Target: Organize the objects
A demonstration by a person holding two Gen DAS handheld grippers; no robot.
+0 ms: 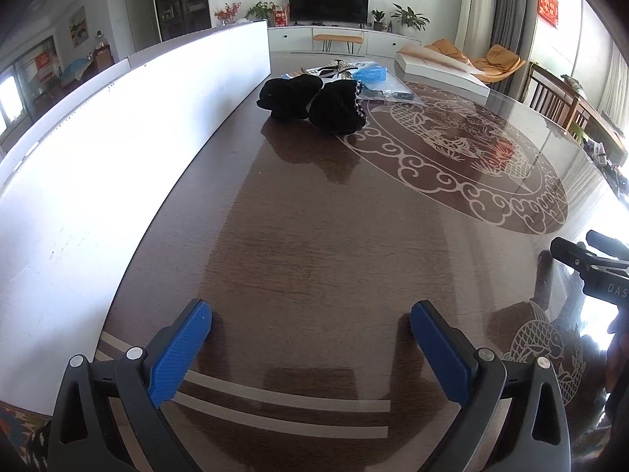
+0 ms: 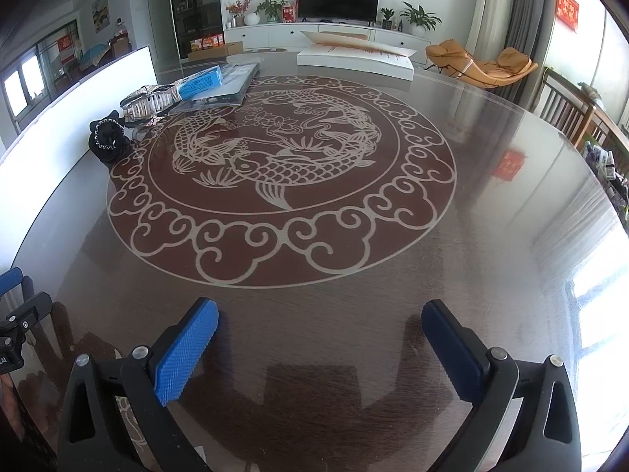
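- Over the near edge of the table point(image 1: 298, 236), left wrist view: the left gripper point(image 1: 310, 316) hangs low above the dark wood, pointing straight down the tabletop, blue pads point(image 1: 179, 354) spread wide with nothing between them.
- Way ahead of it sit two black fabric bundles point(image 1: 314, 104), touching each other, just beside the tall white board point(image 1: 118, 149) that runs along the left side of the table.
- Behind the bundles there's a blue box point(image 1: 369, 72) lying on some clear plastic packaging, and further back a flat white box point(image 1: 440, 69).
- At the right edge you can catch a bit of the right gripper point(image 1: 589, 267), level with the left one, well apart from it.
- Right wrist view: the right gripper point(image 2: 320, 316) also hovers low and aimed forward, jaws wide apart and empty, just short of the koi medallion point(image 2: 281, 169) printed on the table.
- From here only one black bundle point(image 2: 108, 141) shows clearly, far left, at the medallion's rim, with a silvery patterned item point(image 2: 147, 104) right behind it.
- One blue pad point(image 2: 11, 279) of the left gripper pokes in at the far left edge.
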